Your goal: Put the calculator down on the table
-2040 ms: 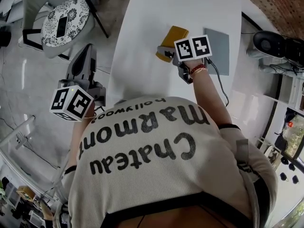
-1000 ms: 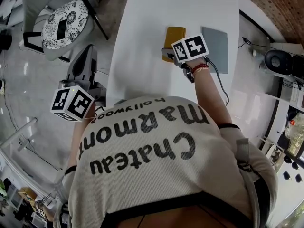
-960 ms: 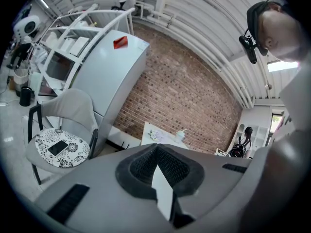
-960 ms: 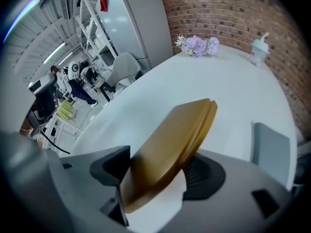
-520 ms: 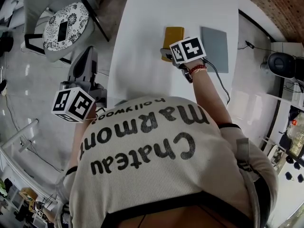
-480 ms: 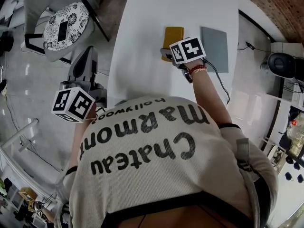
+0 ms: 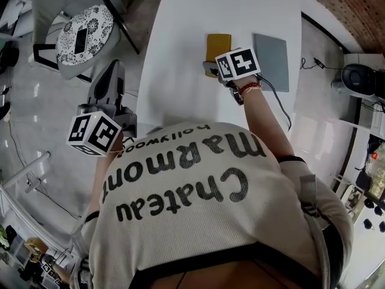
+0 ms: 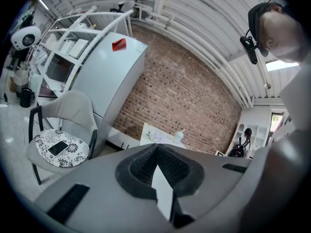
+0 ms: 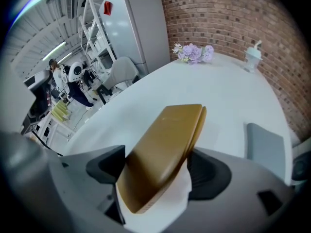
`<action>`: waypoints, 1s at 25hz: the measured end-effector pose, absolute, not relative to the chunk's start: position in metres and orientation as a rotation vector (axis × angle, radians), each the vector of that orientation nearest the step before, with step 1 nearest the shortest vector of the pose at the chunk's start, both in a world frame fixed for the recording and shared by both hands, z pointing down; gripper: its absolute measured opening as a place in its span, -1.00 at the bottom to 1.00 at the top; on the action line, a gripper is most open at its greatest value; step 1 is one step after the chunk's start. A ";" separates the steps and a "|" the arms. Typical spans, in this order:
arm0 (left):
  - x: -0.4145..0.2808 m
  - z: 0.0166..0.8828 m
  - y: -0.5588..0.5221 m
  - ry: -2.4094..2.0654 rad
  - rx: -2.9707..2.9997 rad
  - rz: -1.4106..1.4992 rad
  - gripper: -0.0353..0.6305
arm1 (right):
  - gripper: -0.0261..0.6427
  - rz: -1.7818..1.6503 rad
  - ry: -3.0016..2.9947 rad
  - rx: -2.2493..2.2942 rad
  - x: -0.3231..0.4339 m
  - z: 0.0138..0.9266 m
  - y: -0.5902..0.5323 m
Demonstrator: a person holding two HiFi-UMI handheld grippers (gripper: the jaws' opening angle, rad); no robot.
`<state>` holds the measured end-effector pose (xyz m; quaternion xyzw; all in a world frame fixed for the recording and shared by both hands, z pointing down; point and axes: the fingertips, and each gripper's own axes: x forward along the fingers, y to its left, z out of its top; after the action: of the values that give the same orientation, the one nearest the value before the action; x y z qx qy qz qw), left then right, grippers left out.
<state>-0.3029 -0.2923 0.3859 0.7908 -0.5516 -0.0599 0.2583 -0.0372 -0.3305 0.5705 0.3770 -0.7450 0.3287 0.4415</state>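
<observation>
The flat, mustard-gold rectangular calculator point(image 7: 218, 44) is seen lying on the white oval table point(image 7: 180, 59), just left of a flat grey rectangular pad point(image 7: 272, 60). Its long axis runs from near to far, and only its near end is bracketed by the right gripper point(image 9: 158, 169), which is pointed steeply down at it. The jaws have just been opening and are spread wide, one on each long edge; no squeeze on the calculator is made out, so it is judged released. A straight withdrawal toward the near side is called for. The left gripper point(image 8: 158, 164), clenched on nothing, is held well apart, left of the table.
</observation>
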 end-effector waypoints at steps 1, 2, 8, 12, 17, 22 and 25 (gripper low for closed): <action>-0.303 0.386 -0.292 -1.495 2.143 -0.162 -0.89 | 0.30 0.824 -1.852 0.940 -0.037 0.571 -0.331; -0.303 0.385 -0.292 -1.495 2.143 -0.161 -0.89 | 0.31 0.834 -1.855 0.945 -0.035 0.571 -0.331; -0.301 0.384 -0.288 -1.499 2.141 -0.149 -0.89 | 0.32 0.853 -1.862 0.950 -0.031 0.570 -0.328; -0.301 0.382 -0.287 -1.500 2.142 -0.147 -0.89 | 0.33 0.858 -1.859 0.949 -0.030 0.570 -0.326; -0.299 0.384 -0.285 -1.502 2.143 -0.157 -0.89 | 0.35 0.854 -1.864 0.949 -0.027 0.570 -0.326; -0.288 0.383 -0.280 -1.512 2.140 -0.143 -0.89 | 0.35 0.846 -1.889 0.944 -0.023 0.568 -0.324; -0.276 0.380 -0.278 -1.515 2.142 -0.143 -0.89 | 0.35 0.840 -1.907 0.933 -0.019 0.567 -0.323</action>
<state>-0.2757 -0.2782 0.3796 0.7883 -0.5578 -0.0528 0.2542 -0.0192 -0.3227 0.5671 0.3714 -0.7594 0.3347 0.4164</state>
